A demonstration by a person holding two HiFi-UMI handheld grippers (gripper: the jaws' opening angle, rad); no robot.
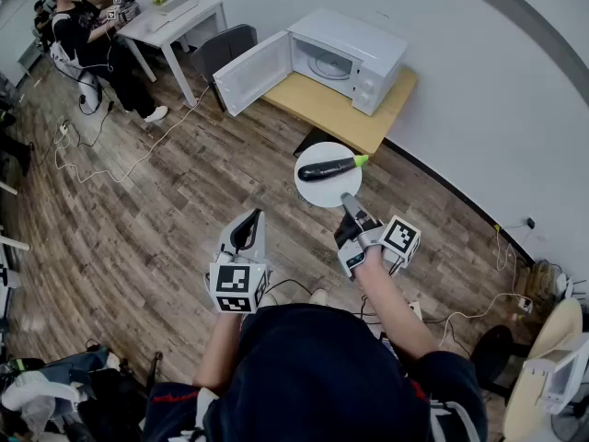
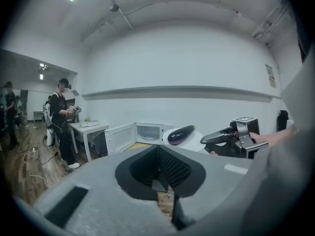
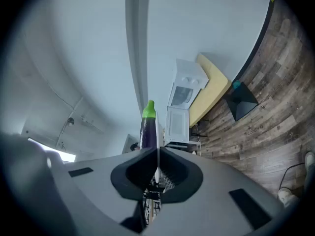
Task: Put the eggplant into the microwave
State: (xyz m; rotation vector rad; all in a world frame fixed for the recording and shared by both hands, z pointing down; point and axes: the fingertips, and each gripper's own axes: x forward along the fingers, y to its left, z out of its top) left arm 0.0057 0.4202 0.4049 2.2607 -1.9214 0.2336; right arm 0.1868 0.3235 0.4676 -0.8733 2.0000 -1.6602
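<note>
Wood floor (image 1: 175, 210) below, open microwave (image 1: 348, 55) ahead: right gripper (image 1: 349, 203) jaws clamp the plate (image 1: 317, 193), eggplant (image 1: 327, 168) lying crosswise (left gripper (image 1: 245, 234) closed, empty).

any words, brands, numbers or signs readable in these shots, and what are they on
Nothing can be read in any view.
Sheet on the wall: print too small to read.
Microwave: its control panel shows no legible brand or numbers.
Marker cubes: black and white square patterns only, no words.

The person wears a dark navy short-sleeved top (image 1: 317, 371).
</note>
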